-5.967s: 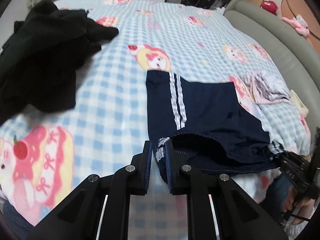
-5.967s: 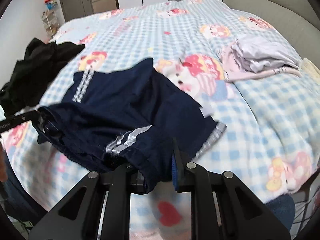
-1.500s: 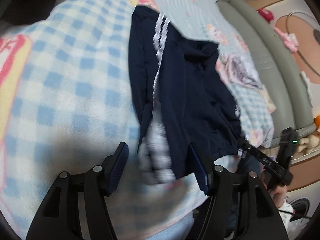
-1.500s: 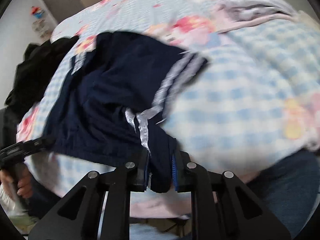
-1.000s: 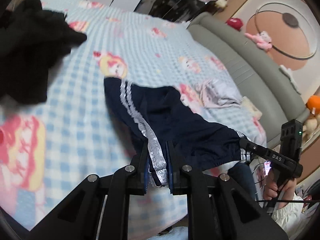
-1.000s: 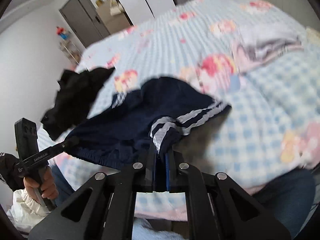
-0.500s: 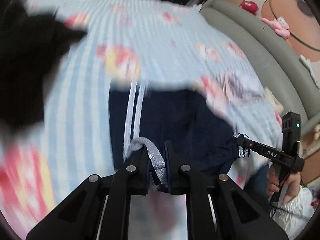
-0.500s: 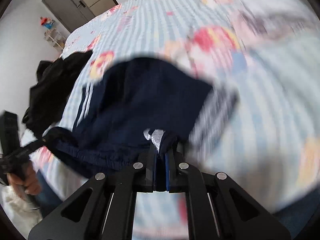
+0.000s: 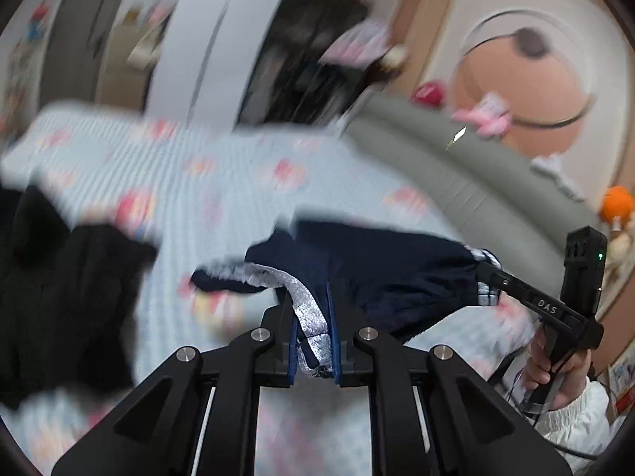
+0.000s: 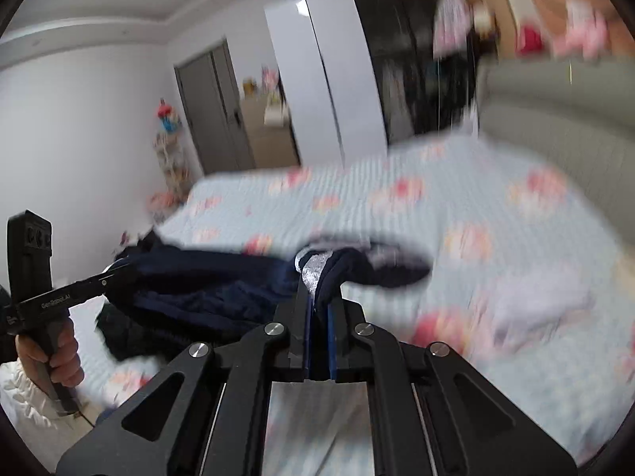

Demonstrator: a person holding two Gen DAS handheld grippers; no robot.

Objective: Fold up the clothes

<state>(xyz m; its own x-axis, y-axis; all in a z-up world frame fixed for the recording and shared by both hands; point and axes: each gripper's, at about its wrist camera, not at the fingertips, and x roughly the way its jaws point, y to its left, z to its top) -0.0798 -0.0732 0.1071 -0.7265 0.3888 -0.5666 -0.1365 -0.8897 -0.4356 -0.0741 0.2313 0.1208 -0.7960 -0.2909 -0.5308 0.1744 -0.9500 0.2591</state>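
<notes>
Two tongs are working together here, and we are holding one garment between them above the bed (image 9: 222, 182), which is filling most of both views with its blue checked cover. We are judging that the step in hand is the lifting and stretching of the navy shorts (image 9: 397, 265) before a fold; no fold is showing yet. The shorts are hanging in the air over the near part of the bed, and we cannot tell whether the far cloth is touching the cover, because the pictures are blurred.

For room, we are seeing a wide bare stretch of cover beyond the shorts. A grey padded headboard (image 9: 456, 166) is bordering the bed on the right side. A black pile of clothes (image 9: 59, 297) is lying at the left of the left wrist view, near the shorts, so the laying down is asking for care on that side.

The left tongs (image 9: 313, 341) are pressed on the silver striped edge of the shorts. The right tongs (image 10: 319, 329) are pressed together on a dark bunch of the same cloth beside a silver stripe.

Next, we are thinking that the move is calling for both hands to keep the cloth tight and level, then to lower it flat on the bare cover.
</notes>
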